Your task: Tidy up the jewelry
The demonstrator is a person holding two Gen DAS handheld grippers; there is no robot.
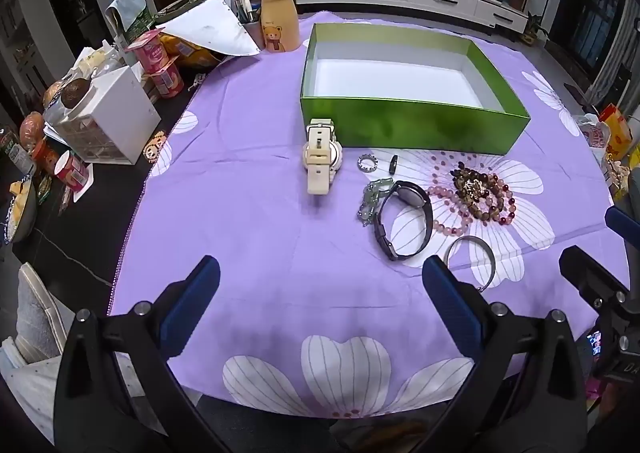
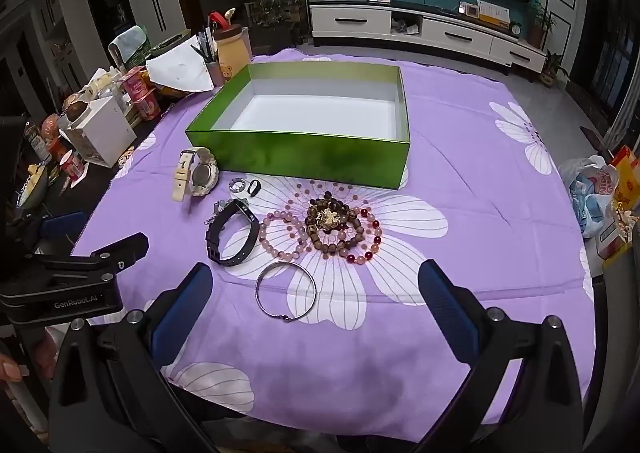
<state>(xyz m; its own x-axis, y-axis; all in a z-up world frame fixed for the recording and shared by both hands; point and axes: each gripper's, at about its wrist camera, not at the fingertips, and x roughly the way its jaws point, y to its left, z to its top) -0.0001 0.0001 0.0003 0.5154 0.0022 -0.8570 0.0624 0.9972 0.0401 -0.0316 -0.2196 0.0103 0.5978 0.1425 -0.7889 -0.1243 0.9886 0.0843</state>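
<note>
An open green box with a white inside stands on the purple flowered cloth, with nothing in it. In front of it lie a cream watch, a black watch, two small rings, a green bead piece, pink and brown bead bracelets and a silver bangle. My left gripper is open and empty, short of the watches. My right gripper is open and empty, with the bangle between its fingers' line.
Left of the cloth stand a white drawer unit, yoghurt cups, a bear jar, papers and food. Plastic bags lie at the right edge. The right gripper's body shows in the left wrist view.
</note>
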